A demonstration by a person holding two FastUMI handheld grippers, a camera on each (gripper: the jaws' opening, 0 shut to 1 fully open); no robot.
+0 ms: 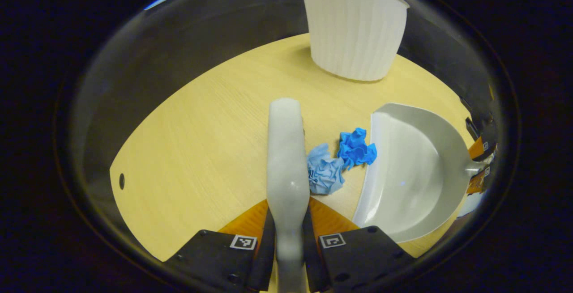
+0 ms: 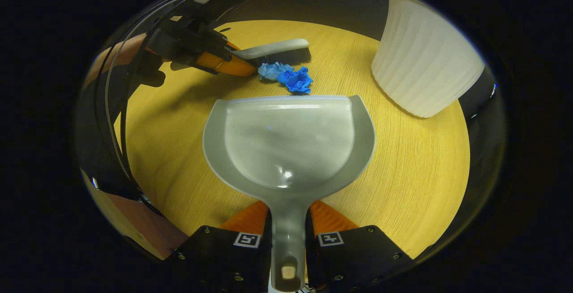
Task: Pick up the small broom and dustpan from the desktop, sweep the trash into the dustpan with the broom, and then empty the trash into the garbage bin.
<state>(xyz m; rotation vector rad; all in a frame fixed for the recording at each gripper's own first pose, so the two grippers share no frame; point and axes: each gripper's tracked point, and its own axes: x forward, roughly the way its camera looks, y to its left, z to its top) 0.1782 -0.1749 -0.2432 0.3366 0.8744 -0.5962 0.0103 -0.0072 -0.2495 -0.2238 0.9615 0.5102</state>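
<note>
Left gripper view, left to right: bare wooden desktop (image 1: 192,150) across the left half. At centre bottom, the left gripper (image 1: 288,244) was clenched on the handle of the small broom (image 1: 286,159), both fingers pressing its sides; the broom ran up the middle of the frame. Just right of it lay a pale blue paper wad (image 1: 324,172), touching the broom, then a darker blue wad (image 1: 356,147) against the dustpan's lip. The grey dustpan (image 1: 412,172) sat at right, its handle reaching the other gripper at the far right edge. A white ribbed garbage bin (image 1: 353,33) stood at upper centre-right.

Right gripper view: left gripper and broom (image 2: 273,50) at upper left, wads (image 2: 286,76) between broom and pan. Right gripper (image 2: 288,244) at bottom centre gripped the dustpan (image 2: 288,141) handle. Bin (image 2: 421,65) at upper right.
</note>
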